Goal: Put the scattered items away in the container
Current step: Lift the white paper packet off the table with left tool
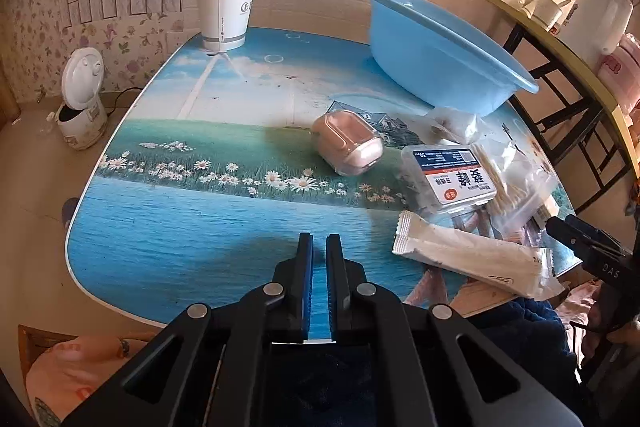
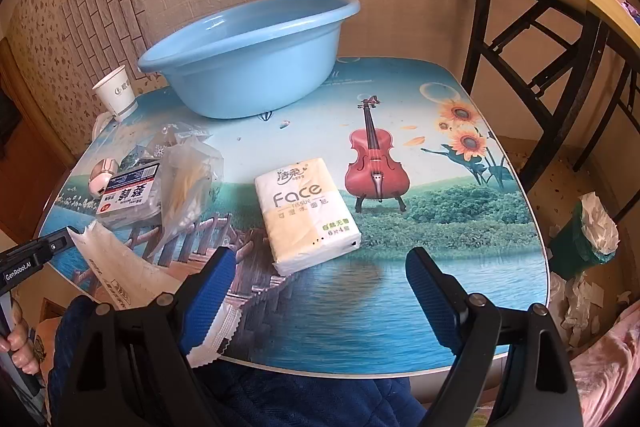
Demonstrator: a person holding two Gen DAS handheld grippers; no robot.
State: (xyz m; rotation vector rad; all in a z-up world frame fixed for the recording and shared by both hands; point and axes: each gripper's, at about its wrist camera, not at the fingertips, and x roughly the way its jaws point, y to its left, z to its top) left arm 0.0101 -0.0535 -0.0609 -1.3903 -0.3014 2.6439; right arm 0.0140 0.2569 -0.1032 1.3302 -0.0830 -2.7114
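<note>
A light blue basin [image 1: 440,39] [image 2: 248,67] stands at the back of the picture-printed table [image 1: 192,227]. A pink case in a clear box [image 1: 348,143], a labelled plastic box [image 1: 452,175] [image 2: 128,195], a bag of cotton swabs [image 2: 188,183] and a long white packet [image 1: 468,259] [image 2: 120,267] lie in a cluster. A "Face" tissue pack [image 2: 308,211] lies apart, just ahead of my right gripper [image 2: 320,255], whose jaws stand wide open and empty. My left gripper [image 1: 319,239] is shut on nothing over bare table, left of the long packet.
A white paper cup [image 1: 224,15] [image 2: 116,95] stands at the table's back left corner. A rice cooker [image 1: 80,107] sits on the floor to the left. A black-framed shelf [image 1: 560,67] and a green bin of tissues [image 2: 588,239] stand to the right.
</note>
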